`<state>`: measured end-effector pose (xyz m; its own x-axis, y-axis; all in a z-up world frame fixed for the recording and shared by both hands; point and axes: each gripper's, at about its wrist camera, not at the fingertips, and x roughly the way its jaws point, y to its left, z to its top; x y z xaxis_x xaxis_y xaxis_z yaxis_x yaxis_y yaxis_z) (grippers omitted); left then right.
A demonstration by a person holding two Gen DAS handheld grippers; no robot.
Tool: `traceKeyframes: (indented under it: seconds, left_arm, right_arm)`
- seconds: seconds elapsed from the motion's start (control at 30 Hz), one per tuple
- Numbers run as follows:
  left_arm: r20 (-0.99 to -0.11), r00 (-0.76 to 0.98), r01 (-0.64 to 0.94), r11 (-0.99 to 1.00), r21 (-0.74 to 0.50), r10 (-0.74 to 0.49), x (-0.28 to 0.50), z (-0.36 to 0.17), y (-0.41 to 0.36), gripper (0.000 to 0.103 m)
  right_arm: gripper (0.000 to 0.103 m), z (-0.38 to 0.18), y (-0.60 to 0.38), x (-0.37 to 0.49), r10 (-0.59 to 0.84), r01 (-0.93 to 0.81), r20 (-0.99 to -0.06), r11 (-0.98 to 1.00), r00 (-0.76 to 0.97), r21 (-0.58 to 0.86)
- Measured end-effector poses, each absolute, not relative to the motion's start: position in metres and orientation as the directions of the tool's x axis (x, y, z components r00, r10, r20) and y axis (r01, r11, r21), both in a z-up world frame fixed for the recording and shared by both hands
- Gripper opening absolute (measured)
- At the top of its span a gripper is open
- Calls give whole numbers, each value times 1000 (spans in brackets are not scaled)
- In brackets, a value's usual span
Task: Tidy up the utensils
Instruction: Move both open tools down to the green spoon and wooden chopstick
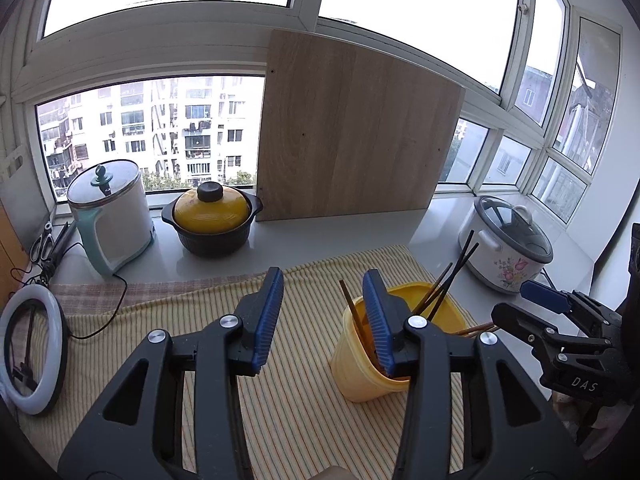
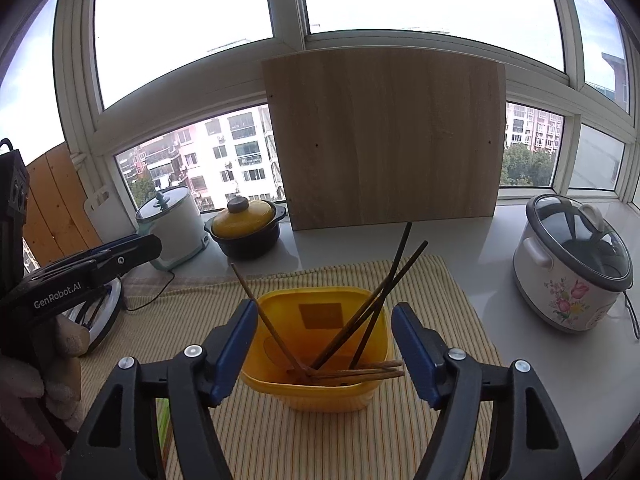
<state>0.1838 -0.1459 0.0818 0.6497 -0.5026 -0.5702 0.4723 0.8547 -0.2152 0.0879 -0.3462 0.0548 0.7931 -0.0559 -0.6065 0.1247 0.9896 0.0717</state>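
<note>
My right gripper [image 2: 326, 354] stands wide and empty, the yellow container [image 2: 320, 390] of chopsticks [image 2: 376, 304] just ahead between its fingers. My left gripper [image 1: 320, 320] is partly open, holding nothing, with the container just to its right.

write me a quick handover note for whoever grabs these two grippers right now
Left gripper: open, holds nothing, over the striped cloth left of the yellow container.
Right gripper: open, empty, its jaws to either side of the container without touching it.
Chopsticks: all the visible ones are in the container, some leaning upright, some lying across its rim.
Done: chopsticks gathered in the container.
Left: no loose utensils show on the cloth; perhaps stand up the ones lying across.
</note>
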Motion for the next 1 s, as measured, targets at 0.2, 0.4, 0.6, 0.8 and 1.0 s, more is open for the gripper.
traceKeyframes:
  seconds: [0.2,0.4,0.6,0.8,1.0]
  left_arm:
    - [-565,680,437,877,-199,-467,181,81,-121,42]
    - [-579,698,407,899,-164,-422,172,68,-97,57]
    - [-621,690,368,919,-141,-372,160,39,-65,58]
    - [-686,646,325,934,-151,-336,146,-4,-40,58]
    - [-720,615,314,937,-149,-321,131,-34,-30,58]
  right_arm:
    - [90,64,-326,82,-52,99,-568,994,822,53]
    - [95,66,-301,74,-18,58,-551,997,834,55]
    - [95,53,-272,69,18,8,-576,999,817,43]
    - [95,27,-250,63,53,-22,-617,998,785,58]
    - [95,7,-230,52,42,-26,-627,999,778,35]
